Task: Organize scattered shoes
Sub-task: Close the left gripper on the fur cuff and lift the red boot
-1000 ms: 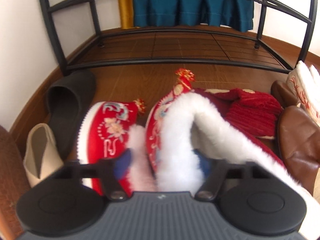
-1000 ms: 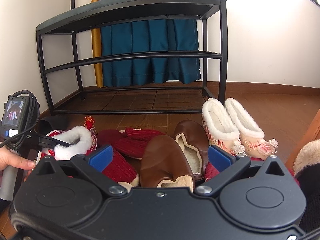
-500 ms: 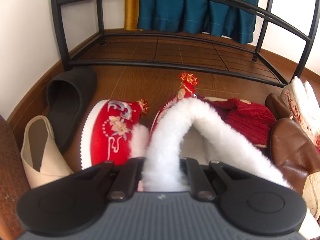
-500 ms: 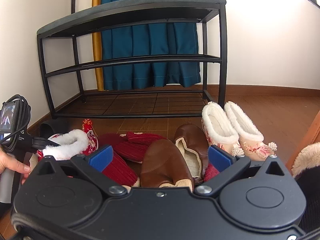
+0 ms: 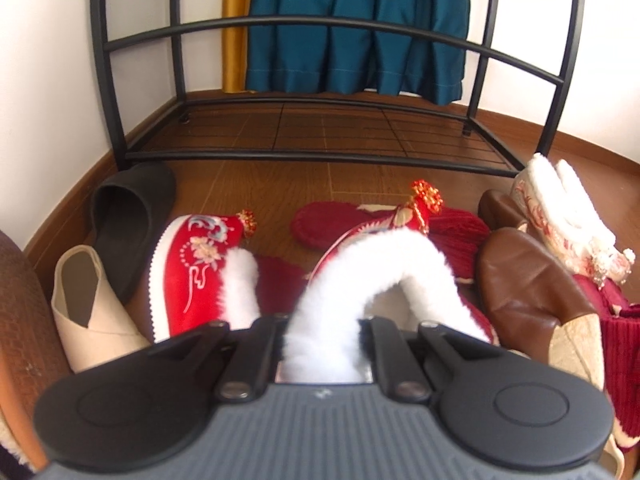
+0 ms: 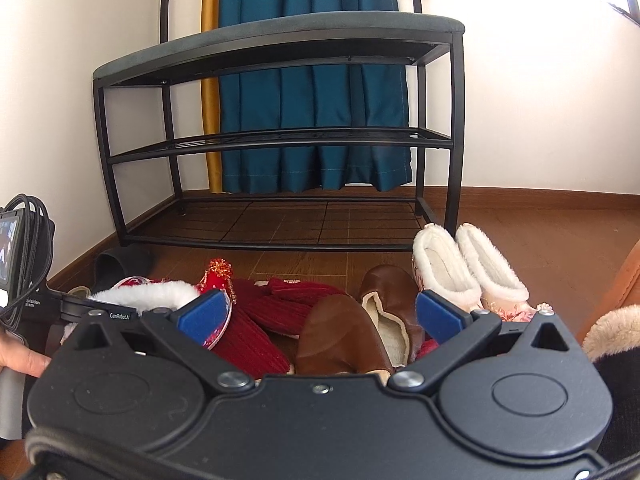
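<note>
Gripping the white fur collar of a red embroidered shoe (image 5: 384,248), the left tool (image 5: 324,344) has its fingers pinched tight on the cuff; the shoe's toe with a red-gold pompom points toward the shoe rack (image 5: 320,148). Can't tell from either view whether it's off the floor. Its mate, the second red embroidered shoe (image 5: 196,268), sits on the floor just left of it, toe also toward the rack.

Right tool (image 6: 320,314) is spread wide with nothing between its blue pads (image 6: 204,314), hovering over the shoe pile.

Around the held shoe: red knit slippers (image 5: 456,232) behind and to the right, touching it; brown leather slippers (image 5: 528,284) further right; a white-furred pink pair (image 6: 468,268) side by side near the rack's right leg. Left side: black slipper (image 5: 128,216) by the rack's left leg, beige shoe (image 5: 88,304) just in front of it.

Rack shelves carry no shoes. Teal curtain (image 6: 312,128) hangs behind the rack. A hand (image 6: 20,356) shows at the left edge of the right view, on the left tool's handle.
</note>
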`<state>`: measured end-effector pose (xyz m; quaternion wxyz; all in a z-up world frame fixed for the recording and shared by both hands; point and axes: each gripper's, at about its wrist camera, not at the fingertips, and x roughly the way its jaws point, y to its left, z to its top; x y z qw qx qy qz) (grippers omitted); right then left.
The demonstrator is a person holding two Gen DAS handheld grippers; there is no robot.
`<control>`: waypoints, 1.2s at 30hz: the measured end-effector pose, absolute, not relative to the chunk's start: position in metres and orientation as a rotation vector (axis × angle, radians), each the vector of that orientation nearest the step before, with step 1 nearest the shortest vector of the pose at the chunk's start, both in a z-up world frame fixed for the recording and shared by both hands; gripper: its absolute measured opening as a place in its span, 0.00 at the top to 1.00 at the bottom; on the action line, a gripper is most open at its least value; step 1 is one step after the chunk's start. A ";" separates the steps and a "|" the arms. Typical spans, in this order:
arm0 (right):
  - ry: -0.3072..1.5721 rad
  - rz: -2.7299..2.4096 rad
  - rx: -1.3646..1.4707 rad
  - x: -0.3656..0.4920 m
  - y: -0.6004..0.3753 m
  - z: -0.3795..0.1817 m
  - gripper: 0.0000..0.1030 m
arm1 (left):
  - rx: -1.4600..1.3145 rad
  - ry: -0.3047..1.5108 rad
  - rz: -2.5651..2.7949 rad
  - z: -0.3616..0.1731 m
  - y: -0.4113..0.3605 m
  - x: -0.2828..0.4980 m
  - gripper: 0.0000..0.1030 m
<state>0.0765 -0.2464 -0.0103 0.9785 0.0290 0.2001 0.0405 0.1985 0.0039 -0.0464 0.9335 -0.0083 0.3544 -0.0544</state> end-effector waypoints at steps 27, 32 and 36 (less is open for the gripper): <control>0.371 0.238 -0.022 -0.096 -0.242 0.041 0.00 | -0.071 0.803 -0.295 -0.038 -0.014 -0.087 0.91; 0.386 0.235 -0.018 -0.102 -0.244 0.038 0.00 | -0.026 0.860 -0.296 -0.064 -0.016 -0.098 0.91; 0.396 0.240 -0.019 -0.100 -0.245 0.030 0.00 | -0.005 0.850 -0.274 -0.077 -0.013 -0.092 0.91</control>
